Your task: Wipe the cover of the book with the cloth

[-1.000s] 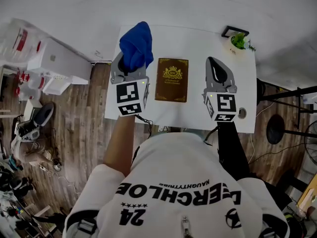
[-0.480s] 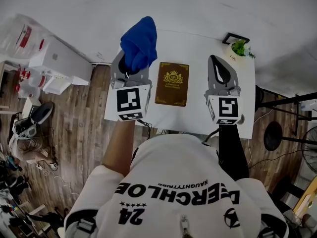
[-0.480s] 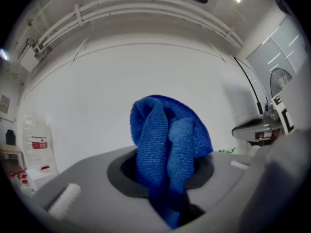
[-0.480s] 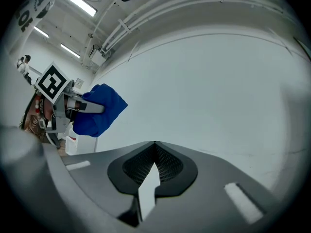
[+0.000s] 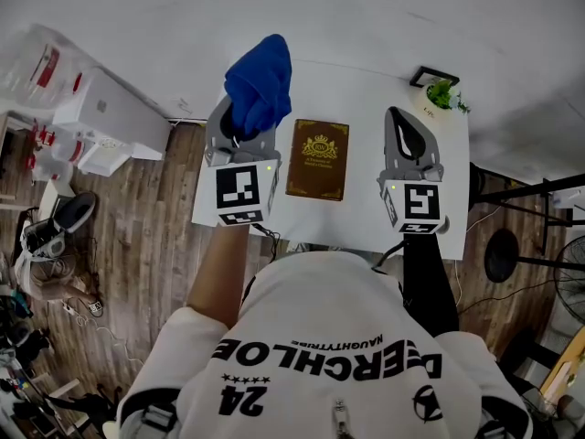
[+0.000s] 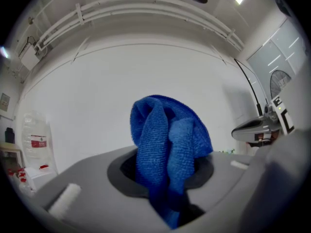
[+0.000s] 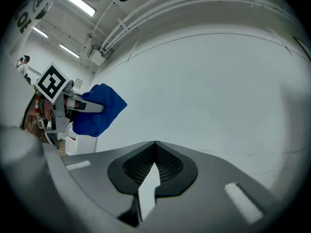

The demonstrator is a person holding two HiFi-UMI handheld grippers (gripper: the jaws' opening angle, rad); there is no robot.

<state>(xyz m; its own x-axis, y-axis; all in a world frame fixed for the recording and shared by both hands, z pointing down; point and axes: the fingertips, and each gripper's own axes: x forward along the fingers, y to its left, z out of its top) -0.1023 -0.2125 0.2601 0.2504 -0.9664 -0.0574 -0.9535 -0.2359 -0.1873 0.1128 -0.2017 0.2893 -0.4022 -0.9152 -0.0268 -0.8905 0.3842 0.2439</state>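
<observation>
– Gripping anything, the left claw (image 6: 167,178)?

– Yes. Its jaws are closed on the blue cloth (image 6: 167,140), which bunches up out of them in thick folds and hides the tips.

– And the right claw (image 7: 154,147)?

– Jaws drawn together, tips meeting, nothing between them. It is idle.

– Where do they sit?

– From the head view, the left one hangs over the left edge of the desk (image 5: 366,90), the right one toward the right edge. Both gripper views look out at the white wall and not down at the desk, so I judge both are held up off it.

– The book?

– Brown (image 5: 318,159), lying flat about mid-desk, cover up with its gold crest showing, between the two claws and touched by neither. A small plant (image 5: 442,94) stands at the far right corner, well apart from it.

– So which step is this?

– Cloth in hand, wiping not yet begun; I'd call it the approach.

– What does the next move call for?

– Swing the left claw rightward over the book and tip it down until the folds press on the cover, then stroke along it. The book may slide, so the right claw could pin an edge.
</observation>
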